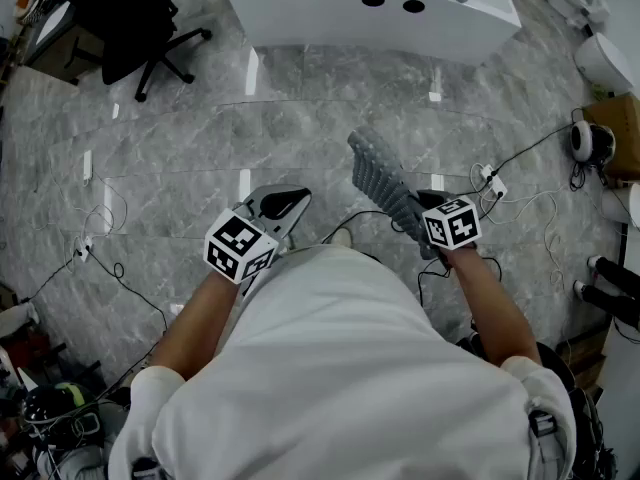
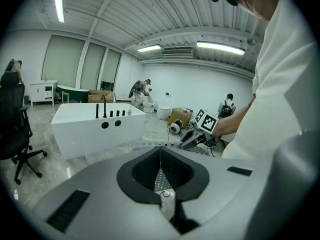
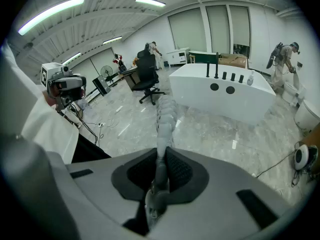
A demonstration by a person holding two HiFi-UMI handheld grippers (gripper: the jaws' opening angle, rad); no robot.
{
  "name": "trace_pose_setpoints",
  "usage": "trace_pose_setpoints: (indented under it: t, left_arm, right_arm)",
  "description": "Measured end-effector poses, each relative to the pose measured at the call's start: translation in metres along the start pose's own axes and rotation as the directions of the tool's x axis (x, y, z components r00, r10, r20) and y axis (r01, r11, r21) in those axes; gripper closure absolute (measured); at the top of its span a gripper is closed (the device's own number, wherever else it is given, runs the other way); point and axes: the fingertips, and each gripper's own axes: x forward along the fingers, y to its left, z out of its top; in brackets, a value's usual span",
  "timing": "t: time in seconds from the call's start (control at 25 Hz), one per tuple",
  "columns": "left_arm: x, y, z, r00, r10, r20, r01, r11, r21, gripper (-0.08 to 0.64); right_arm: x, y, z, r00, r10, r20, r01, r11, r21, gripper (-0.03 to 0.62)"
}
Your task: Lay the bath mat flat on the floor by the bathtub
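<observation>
Standing on the grey marble floor (image 1: pixel 300 118), well short of the white bathtub (image 1: pixel 370 13) at the far edge of the head view; person in a white top seen from above, both arms out front; office chair (image 1: pixel 135 18) far left, cables strewn over the floor on both sides; bath mat (image 1: pixel 378 173) is grey and nubby, off the floor, sticking out from the right gripper (image 1: pixel 412 208) toward the tub, bunched into a narrow strip rather than spread; right gripper view shows the jaws clamped on one edge of the mat, which runs forward edge-on; left gripper (image 1: pixel 288 202) is level with the right, apart from the mat, jaws pressed together on nothing; task judged early: mat held in the air, not at the tub, not on the floor, not flattened; left to do: reach the tub, lower the mat onto the floor beside it, spread it flat, probably with the left gripper taking a second edge
</observation>
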Motion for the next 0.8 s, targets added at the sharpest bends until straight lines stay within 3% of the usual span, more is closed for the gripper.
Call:
trace_pose_setpoints:
  t: [0.24, 0.44, 0.8]
  left_arm:
    - [0.006, -0.007, -0.002, 1.0, 0.006, 0.0, -0.006, 1.0, -0.01, 0.541]
    - [0.011, -0.006, -0.004, 1.0, 0.007, 0.005, -0.007, 0.999, -0.035, 0.541]
    - [0.036, 0.077, 0.028, 0.997, -0.061, 0.05, 0.064, 0.997, -0.045, 0.541]
  right_arm:
    - [0.003, -0.002, -0.006, 1.0, 0.025, 0.01, -0.026, 0.999, 0.036, 0.543]
    - [0.015, -0.003, 0.014, 0.997, 0.063, 0.053, -0.067, 0.994, 0.081, 0.545]
    - [0.072, -0.014, 0.131, 0.99, 0.072, 0.117, -0.088, 0.987, 0.134, 0.548]
